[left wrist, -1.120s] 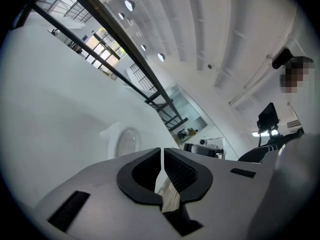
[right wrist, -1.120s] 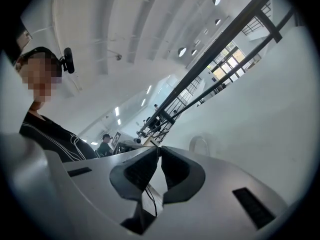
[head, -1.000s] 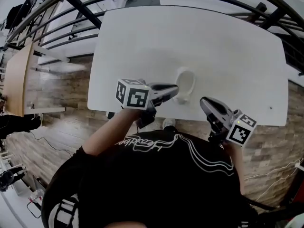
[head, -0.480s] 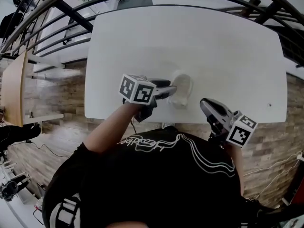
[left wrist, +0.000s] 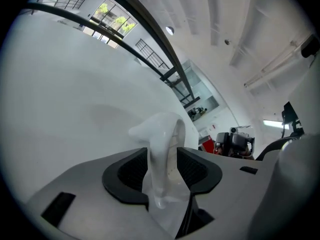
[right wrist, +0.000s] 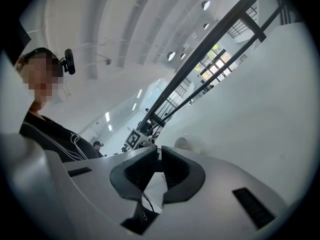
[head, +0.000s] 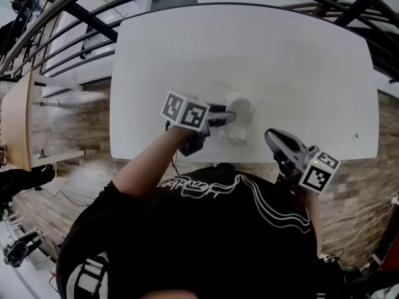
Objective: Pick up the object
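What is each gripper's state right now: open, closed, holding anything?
Left gripper: open; its jaws have just been opening, with the white object between them, unclamped.
Right gripper: closed, nothing between its jaws.

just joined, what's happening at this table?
A person works two handheld grippers at a white table. The left gripper has just been opening its fingers. They now straddle a thin part of a white cup near the table's front edge, without pressing it. The right gripper hovers off to the side, shut and empty.
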A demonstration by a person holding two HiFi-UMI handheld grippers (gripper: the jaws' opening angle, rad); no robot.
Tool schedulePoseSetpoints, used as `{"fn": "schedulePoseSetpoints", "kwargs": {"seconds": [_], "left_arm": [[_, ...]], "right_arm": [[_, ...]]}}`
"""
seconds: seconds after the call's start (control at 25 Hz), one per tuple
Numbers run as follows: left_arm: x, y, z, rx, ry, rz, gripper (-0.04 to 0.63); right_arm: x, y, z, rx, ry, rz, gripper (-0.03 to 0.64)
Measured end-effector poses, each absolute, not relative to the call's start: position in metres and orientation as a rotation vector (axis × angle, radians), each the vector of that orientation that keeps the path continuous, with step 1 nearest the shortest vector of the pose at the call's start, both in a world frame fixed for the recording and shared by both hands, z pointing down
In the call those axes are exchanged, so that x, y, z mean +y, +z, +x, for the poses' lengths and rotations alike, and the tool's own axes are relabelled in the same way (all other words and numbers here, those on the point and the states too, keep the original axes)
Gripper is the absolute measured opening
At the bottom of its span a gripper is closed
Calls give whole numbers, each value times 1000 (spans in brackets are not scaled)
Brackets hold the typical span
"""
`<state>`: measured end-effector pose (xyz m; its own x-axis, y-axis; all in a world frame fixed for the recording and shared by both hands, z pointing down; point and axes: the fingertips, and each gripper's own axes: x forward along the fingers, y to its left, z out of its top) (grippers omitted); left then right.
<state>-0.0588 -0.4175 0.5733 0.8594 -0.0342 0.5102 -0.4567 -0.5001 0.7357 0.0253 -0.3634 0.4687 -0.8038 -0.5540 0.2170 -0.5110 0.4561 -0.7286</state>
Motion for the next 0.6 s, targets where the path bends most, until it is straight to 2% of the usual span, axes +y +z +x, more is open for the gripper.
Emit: {"fn": "schedulePoseSetpoints", "kwargs": {"seconds": [0.48,0.6], "left_arm": [[-416,581,-58,-344,539,2007,172],[-416,582,-57,-341,535,2000,152]], "right_arm": [[-363,473,17,2623,-1301,-973,29],[-363,475,18,2620,-1305,-980,29]]}}
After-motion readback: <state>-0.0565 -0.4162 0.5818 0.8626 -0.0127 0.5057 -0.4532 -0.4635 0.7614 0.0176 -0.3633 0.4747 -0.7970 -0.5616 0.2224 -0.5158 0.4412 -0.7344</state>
